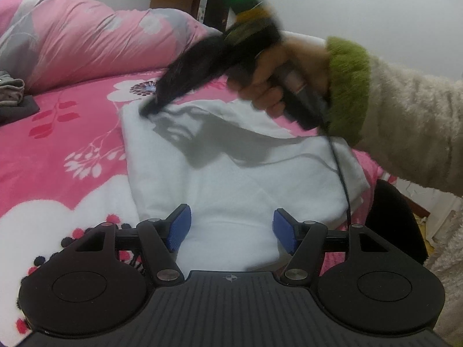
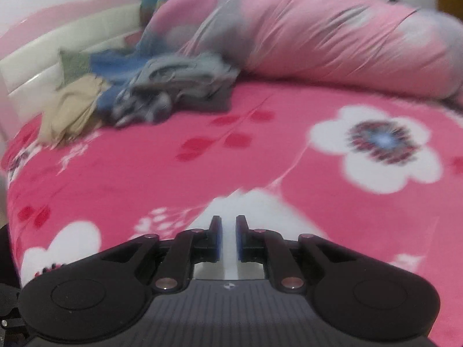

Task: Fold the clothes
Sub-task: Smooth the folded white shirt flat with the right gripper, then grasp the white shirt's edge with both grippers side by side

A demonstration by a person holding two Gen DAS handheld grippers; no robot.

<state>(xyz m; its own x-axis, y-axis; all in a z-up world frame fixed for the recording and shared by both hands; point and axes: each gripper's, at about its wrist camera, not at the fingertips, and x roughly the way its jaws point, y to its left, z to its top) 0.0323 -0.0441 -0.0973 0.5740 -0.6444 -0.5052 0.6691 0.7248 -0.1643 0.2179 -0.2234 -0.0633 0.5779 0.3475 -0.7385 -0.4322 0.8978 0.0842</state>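
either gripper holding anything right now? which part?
Left gripper: open above the white cloth, holding nothing. Right gripper: jaws nearly closed at the cloth's far corner; too blurred to tell whether cloth is pinched.

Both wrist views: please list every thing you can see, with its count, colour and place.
folded white cloth garment: one, white, flat on the blanket before the left hand-held gripper.
pink floral fleece blanket: one, pink with white flowers, covering the bed.
rolled pink quilt: one, pink and grey, at the far side of the bed.
heap of unfolded clothes: one heap, blue, grey and beige, beside the quilt.
left hand-held gripper: one, black with blue pads, open above the garment's near edge.
right hand-held gripper: one, black, narrow gap, white fabric seen between the pads.
hand: one, green cuff, holding the right hand-held gripper.
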